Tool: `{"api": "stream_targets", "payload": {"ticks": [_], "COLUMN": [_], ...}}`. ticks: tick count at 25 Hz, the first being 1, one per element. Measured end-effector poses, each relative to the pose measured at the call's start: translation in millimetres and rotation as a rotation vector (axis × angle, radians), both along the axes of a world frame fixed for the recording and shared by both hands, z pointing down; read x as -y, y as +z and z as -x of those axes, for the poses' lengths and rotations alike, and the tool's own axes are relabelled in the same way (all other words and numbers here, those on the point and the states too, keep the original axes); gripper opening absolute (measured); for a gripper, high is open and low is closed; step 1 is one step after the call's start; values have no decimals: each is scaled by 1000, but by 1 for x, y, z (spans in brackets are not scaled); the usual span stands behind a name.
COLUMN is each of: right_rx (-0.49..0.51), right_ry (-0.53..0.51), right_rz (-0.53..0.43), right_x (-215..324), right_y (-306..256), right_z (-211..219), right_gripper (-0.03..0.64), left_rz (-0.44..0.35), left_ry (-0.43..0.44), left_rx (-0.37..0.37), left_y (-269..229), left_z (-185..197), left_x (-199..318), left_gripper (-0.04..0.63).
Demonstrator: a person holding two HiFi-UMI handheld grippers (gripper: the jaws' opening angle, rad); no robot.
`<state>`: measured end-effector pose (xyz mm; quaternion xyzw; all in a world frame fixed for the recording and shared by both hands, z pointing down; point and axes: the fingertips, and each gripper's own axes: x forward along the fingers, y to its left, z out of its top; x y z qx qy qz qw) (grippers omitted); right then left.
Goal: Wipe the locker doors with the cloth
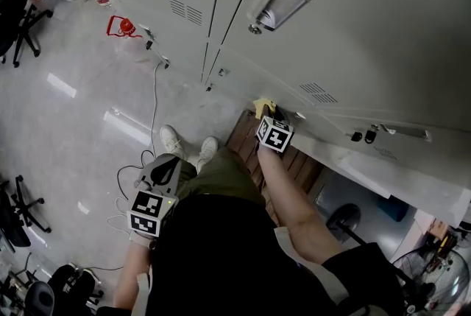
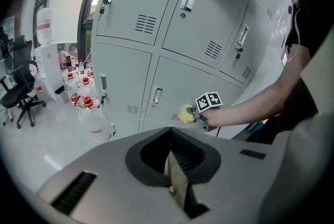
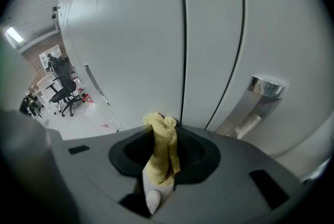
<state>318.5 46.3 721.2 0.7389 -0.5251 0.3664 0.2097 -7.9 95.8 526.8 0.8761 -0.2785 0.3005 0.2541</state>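
Grey locker doors fill the wall in front of me. My right gripper is shut on a yellow cloth and holds it against a low locker door. In the right gripper view the cloth stands bunched between the jaws, close to the seam between two doors, with a metal handle to the right. My left gripper hangs low by my left leg, away from the lockers. Its jaws are shut with nothing in them. The left gripper view shows the cloth on the lower door.
Brown slats lie at the foot of the lockers under my right arm. A cable runs over the floor, with a red object by the lockers. Water bottles and an office chair stand to the left.
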Motion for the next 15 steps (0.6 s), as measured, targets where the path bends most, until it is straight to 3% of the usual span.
{"api": "stream_targets", "payload": {"ticks": [15], "right_rx": [-22], "right_ry": [-52], "right_rz": [108], "right_x": [8], "right_y": [34], "right_z": [9], "right_gripper": [117], "left_rz": [24], "left_ry": [-124], "left_rx": [49], "left_y": [4], "left_z": [47], "left_x": [-4], "left_gripper": [8]}}
